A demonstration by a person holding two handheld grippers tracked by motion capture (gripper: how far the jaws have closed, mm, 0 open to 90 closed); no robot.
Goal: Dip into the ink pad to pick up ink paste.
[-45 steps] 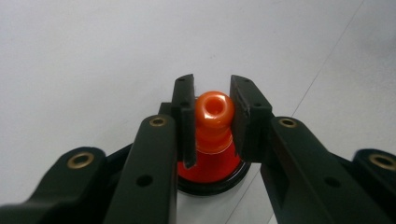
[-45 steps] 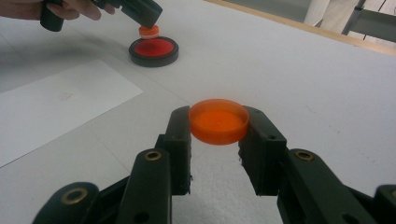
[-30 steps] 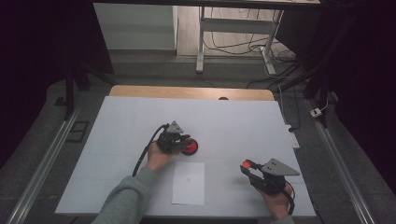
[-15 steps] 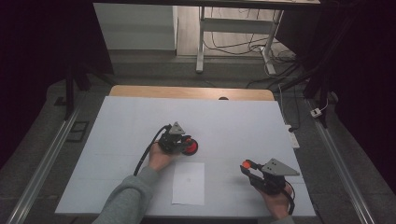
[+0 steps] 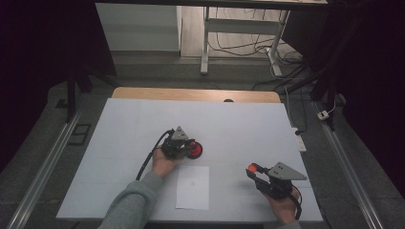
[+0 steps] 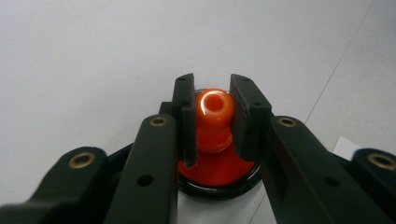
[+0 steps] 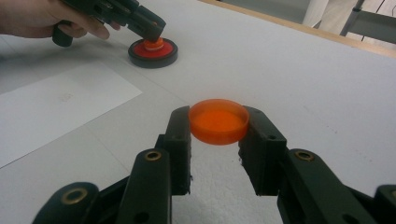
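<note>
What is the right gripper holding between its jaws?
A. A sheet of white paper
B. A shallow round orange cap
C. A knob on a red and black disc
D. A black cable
B: in the right gripper view, the right gripper has its jaws closed on the sides of the shallow orange cap, held above the white table.

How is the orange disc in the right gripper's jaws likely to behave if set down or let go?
The orange disc looks like thin, rigid plastic, so probably light. Its smooth round rim might slip between the right gripper's jaws. Dropped on edge it could roll across the table; flat, it should sit steady.
</note>
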